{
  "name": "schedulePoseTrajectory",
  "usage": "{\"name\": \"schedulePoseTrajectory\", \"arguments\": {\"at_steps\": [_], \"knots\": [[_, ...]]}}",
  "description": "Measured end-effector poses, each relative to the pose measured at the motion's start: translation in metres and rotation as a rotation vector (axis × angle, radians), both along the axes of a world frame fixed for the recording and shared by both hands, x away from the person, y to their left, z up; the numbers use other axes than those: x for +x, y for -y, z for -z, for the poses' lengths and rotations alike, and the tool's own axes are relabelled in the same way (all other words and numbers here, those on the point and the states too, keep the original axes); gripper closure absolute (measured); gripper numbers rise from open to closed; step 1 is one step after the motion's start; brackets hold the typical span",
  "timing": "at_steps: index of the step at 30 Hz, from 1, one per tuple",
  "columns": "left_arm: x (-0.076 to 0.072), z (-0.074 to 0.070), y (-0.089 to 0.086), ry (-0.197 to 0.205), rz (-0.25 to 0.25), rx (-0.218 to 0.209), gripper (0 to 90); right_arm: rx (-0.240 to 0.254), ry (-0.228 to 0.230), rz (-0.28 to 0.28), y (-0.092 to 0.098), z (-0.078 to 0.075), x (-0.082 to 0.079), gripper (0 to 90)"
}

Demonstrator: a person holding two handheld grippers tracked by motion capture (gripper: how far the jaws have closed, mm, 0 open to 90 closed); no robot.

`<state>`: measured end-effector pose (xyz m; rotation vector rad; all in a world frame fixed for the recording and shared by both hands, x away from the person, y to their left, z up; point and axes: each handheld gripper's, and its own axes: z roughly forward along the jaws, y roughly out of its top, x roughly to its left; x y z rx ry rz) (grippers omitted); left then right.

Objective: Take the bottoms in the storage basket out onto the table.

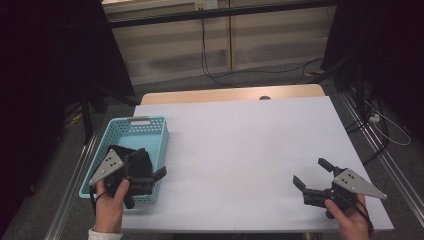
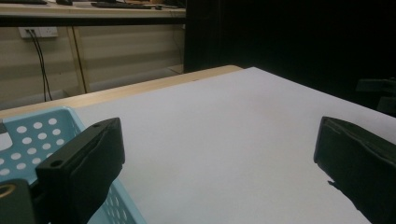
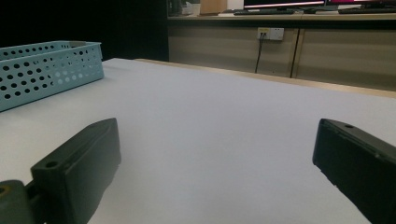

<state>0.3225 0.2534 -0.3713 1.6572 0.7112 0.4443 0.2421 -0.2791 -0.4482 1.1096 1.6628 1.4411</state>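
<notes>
Light-blue perforated basket (image 1: 148,131) sits at the left edge of the white table (image 1: 240,150), near the front corner, long axis running away from the person. There's something dark (image 1: 121,150) inside it, in the near half; can't tell what it is from the high view.

Left gripper (image 1: 152,172): held over the near end of the basket, jaws spread wide, nothing between them. In the left gripper view (image 2: 219,154) the left jaw hangs above the basket's near rim (image 2: 56,126), the right jaw is over bare tabletop. The basket's dotted wall shows under and beside the left jaw. Whether the jaw touches the rim, can't tell. The person's left hand (image 1: 111,197) wraps the gripper body from below, and the grey three-cornered plate on top points back toward the table's left edge.

Right gripper (image 1: 312,175): well apart from the basket, at the table's front right corner, jaws also wide apart and empty, pointed left and away across the table. In the right gripper view (image 3: 217,154) both jaws frame plain white tabletop, with the basket (image 3: 46,70) far off at upper left. Right hand (image 1: 350,215) grips it from behind, near the table's front edge.

Background: a wall socket (image 3: 270,33) with a cable (image 1: 206,55) running down to the floor behind the table.
</notes>
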Motion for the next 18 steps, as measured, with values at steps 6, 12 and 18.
{"name": "schedulePoseTrajectory", "arguments": {"at_steps": [6, 12, 18], "knots": [[0.011, -0.011, -0.002, -0.008, 0.001, 0.029, 1.8, 0.002, 0.007, -0.002, 0.001, -0.001, 0.0, 0.1], [0.018, -0.015, -0.008, -0.022, 0.002, 0.018, 1.8, 0.002, 0.006, -0.006, 0.001, -0.001, 0.001, 0.1], [0.03, -0.021, -0.016, -0.032, -0.015, 0.035, 1.7, -0.003, 0.007, -0.009, 0.0, -0.001, 0.001, 0.1]]}}
